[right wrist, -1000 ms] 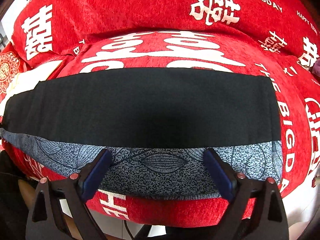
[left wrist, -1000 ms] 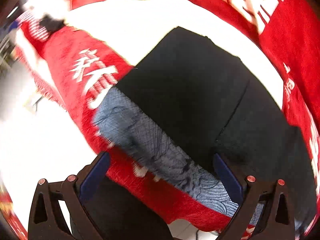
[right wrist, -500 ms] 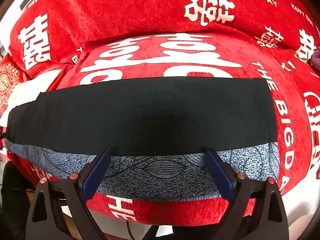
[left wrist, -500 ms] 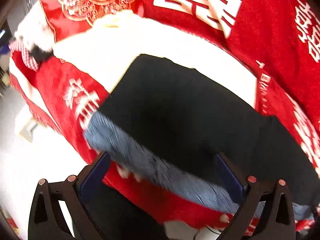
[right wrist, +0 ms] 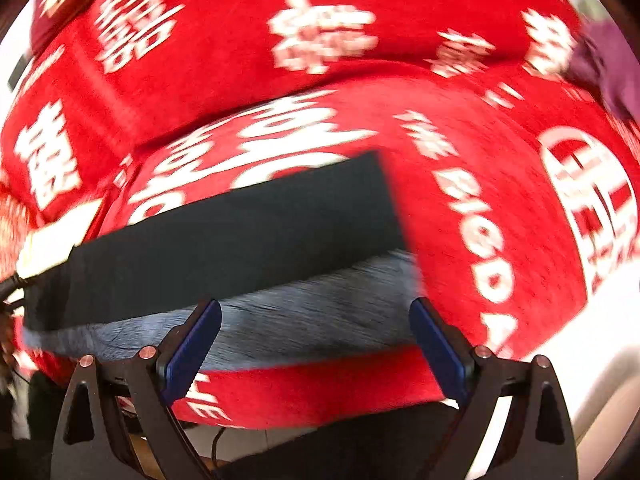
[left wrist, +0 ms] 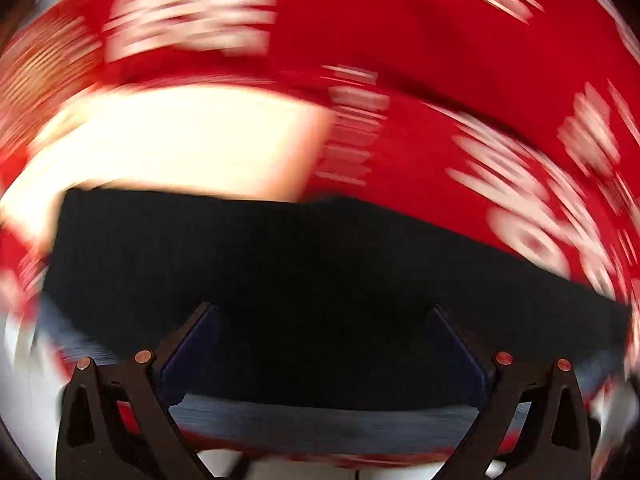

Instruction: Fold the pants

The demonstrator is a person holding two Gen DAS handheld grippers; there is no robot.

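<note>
Currently you are holding both grippers with jaws spread wide and nothing between them. The pants [right wrist: 224,248] are lying flat as a long black band on the red cover [right wrist: 500,208], their long axis running across both views from side to side, with a blue-grey patterned strip [right wrist: 304,320] showing along the near edge.

Your right gripper [right wrist: 316,332] is sitting low in front of that near edge, toward the band's right end; the short end edge [right wrist: 394,200] is lying just inside the right finger's line, and red cover is open beyond it. Your left gripper [left wrist: 322,344] is facing the middle-to-left stretch of the pants [left wrist: 280,272], with black cloth filling the gap between the fingers. Whether those fingers are touching the cloth cannot be told through the heavy blur.

As a judgement, the right gripper is the better placed for the right end, the left for the far left end near the cream patch [left wrist: 180,144].

Room behind the band is open; the near side is dropping off at the cushion's front edge, so cloth could slide that way.
</note>
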